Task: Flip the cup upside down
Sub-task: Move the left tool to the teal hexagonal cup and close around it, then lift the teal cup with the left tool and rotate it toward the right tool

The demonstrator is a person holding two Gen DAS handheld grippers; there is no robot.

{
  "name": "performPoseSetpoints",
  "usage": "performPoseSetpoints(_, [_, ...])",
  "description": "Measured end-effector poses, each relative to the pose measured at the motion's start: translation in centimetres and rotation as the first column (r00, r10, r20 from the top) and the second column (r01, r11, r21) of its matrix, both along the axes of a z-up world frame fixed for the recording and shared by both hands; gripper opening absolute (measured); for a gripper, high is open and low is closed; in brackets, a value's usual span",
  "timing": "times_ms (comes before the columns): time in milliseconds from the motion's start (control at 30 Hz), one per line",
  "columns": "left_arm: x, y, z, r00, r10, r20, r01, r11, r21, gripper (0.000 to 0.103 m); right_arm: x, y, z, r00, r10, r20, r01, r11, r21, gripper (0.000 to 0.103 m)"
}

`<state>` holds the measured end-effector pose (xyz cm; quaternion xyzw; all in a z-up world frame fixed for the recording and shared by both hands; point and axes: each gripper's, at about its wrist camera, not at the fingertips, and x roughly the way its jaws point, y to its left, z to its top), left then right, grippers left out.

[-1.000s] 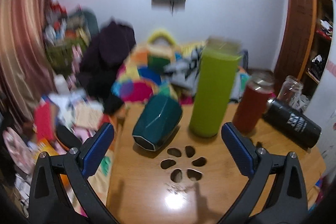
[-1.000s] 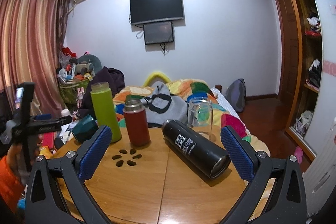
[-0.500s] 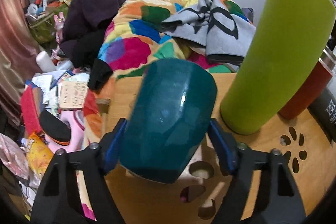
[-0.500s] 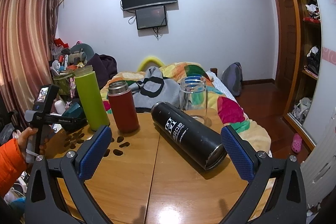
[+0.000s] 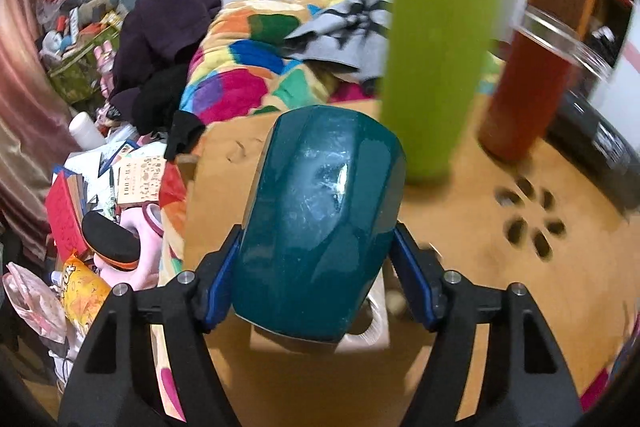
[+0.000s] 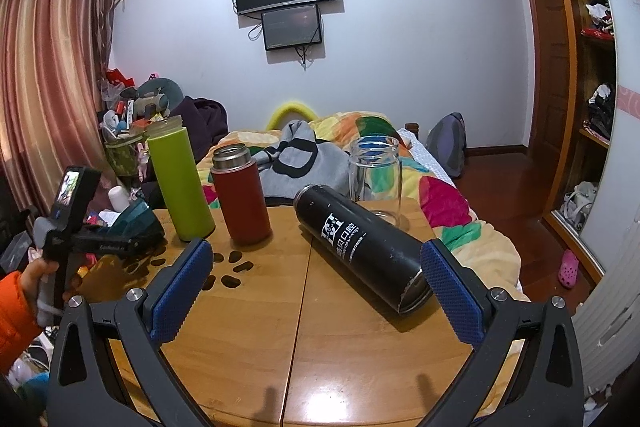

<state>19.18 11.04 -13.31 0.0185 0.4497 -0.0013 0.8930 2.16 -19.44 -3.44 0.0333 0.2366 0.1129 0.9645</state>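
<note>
A dark teal faceted cup lies on its side between the blue pads of my left gripper, which is shut on it near its mouth end. Its base points away from me. In the right wrist view the cup shows at the table's left edge, held by the left gripper tool. My right gripper is open and empty above the table's front, with a black flask lying on its side between and beyond its fingers.
On the wooden table stand a tall green bottle, a red flask and a clear glass jar. A paw-shaped cutout marks the tabletop. A cluttered bed lies behind, floor clutter to the left.
My left gripper moved in around the teal cup and closed on it, and the cup now appears slightly raised and shifted left. My right gripper has drifted slightly, still open.
</note>
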Motion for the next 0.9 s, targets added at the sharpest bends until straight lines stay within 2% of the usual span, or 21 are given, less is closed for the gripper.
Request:
performPoseSetpoints(200, [-4.5,-4.8,0.6,0.992,-0.125,0.011,0.125,0.992,-0.017,0.070,-0.6,0.4,-0.2,1.000,0.013,0.004,-0.013,1.000,-0.013,0.103])
performPoseSetpoints(467, [-8.3,-12.4,1.2,0.964,-0.265,0.031,0.267,0.962,-0.051,0.070,-1.6,0.3,-0.4,1.000,0.026,0.000,-0.026,1.000,-0.001,0.103])
performPoseSetpoints(667, [-9.0,-15.9,1.3,0.957,-0.287,0.049,0.290,0.955,-0.071,0.070,-2.0,0.1,-0.6,0.999,0.032,-0.005,-0.032,0.999,0.002,0.103])
performPoseSetpoints(900, [-9.4,-16.9,1.4,0.957,-0.282,0.060,0.287,0.955,-0.082,0.070,-2.0,0.0,-1.2,0.999,0.032,-0.027,-0.032,0.999,0.001,0.103])
